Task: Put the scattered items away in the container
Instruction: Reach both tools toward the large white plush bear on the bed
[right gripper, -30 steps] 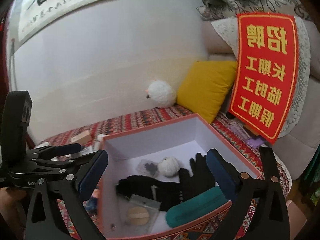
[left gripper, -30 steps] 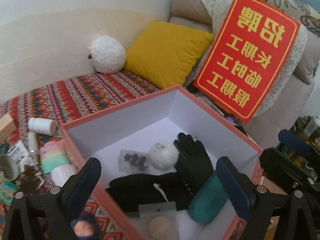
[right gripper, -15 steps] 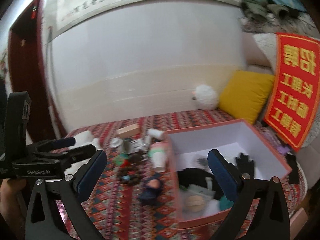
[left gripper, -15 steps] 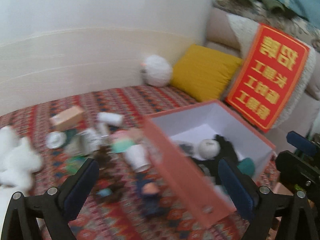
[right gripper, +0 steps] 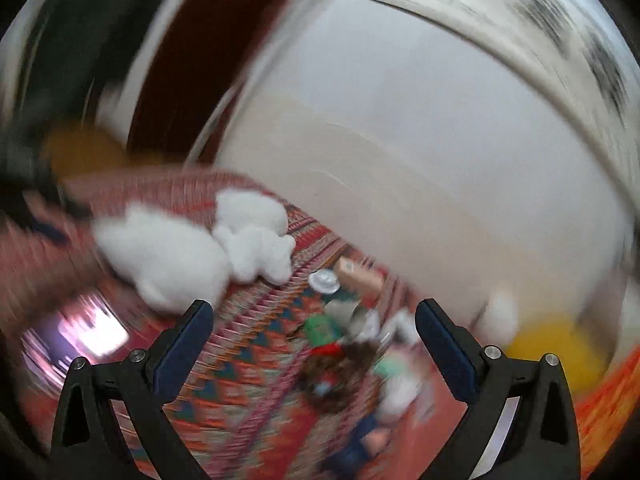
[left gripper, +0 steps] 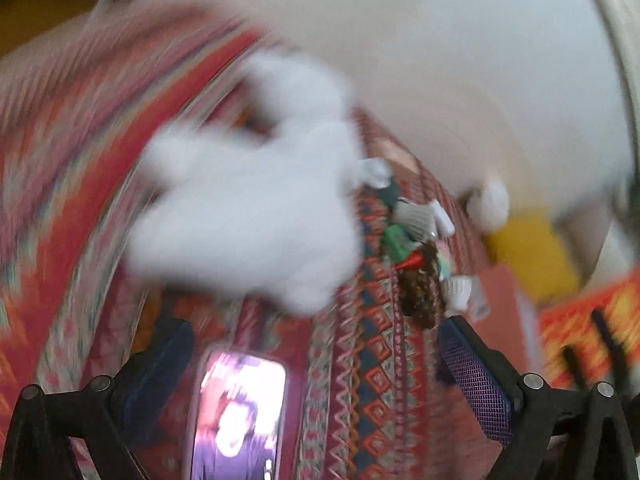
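Blurred view: both grippers, left (left gripper: 312, 364) and right (right gripper: 314, 344), have fingers spread, empty. White fluff (left gripper: 248, 216) and clutter (right gripper: 340, 344) at centre remain unpacked.

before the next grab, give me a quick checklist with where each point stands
1. Left gripper open with nothing between the fingers: ok.
2. Right gripper open with nothing between the fingers: ok.
3. Views sharp enough to aim: not ok, both are smeared by motion.
4. A target lined up: cannot tell; the white plush fills the left view, but nothing sits between the fingers.
5. Phone, screen lit, lies just ahead of the left fingers on the cloth; probably not meant for the box: not ok.
6. Box in reach: cannot tell, only a blurred edge shows at the right.
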Available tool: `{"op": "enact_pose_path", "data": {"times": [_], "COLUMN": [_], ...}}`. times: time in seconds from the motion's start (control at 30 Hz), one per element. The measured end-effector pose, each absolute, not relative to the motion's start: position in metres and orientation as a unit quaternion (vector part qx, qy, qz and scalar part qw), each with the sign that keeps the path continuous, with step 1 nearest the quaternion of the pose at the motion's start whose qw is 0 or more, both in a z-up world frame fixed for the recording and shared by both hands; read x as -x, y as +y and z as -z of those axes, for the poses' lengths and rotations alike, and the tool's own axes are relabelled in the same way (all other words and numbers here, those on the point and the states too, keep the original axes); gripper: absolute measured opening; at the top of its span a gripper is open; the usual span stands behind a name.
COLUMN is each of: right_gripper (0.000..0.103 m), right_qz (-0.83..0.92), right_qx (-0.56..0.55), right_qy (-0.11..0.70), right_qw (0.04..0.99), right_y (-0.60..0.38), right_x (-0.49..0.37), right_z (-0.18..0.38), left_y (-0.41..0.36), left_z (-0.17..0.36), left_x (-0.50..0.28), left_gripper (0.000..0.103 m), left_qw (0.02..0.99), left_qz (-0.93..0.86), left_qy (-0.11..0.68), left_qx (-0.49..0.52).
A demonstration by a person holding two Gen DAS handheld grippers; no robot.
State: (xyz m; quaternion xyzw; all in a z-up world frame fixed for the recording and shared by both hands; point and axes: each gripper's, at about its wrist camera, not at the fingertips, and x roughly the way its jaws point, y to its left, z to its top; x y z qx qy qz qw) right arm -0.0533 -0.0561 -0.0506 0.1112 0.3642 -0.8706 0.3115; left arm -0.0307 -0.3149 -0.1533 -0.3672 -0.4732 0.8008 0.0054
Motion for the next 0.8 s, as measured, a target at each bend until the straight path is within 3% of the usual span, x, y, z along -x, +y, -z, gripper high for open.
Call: {"op": "enact_pose_path", "data": {"times": [0.13, 0.47, 0.63, 0.8], "right_gripper": [0.102, 0.102, 0.102, 0.102], "right_qz": [0.801, 0.608, 0.57, 0.583], "right_qx": [-0.051, 0.047, 0.09, 0.087], "right_qy": [0.499, 0.681, 0.702, 0.678], "right_qw": [0.326, 0.405, 0.418, 0.44], "right_y": [-0.098, -0.137, -0.157, -0.187], "right_x": [0.068, 0.113, 0.151, 0.201], "right_z": [0.097, 0.204, 0.236, 0.233], "left_y": [-0.318, -0.31, -0.317, -0.336], "left_z": [0.194, 0.224, 0.222, 0.218], "left_x": [0.048, 0.109, 0.134, 0.157], "left_gripper": [0.1, 0.1, 0.1, 0.1], "left_qw": [0.026, 0.022, 0.006, -0.023], "left_qz": [-0.758, -0.744, -0.756, -0.767], "left_qy": [-0.537, -0.58, -0.569, -0.561], "left_qx": [0.37, 0.331, 0.322, 0.31]}}
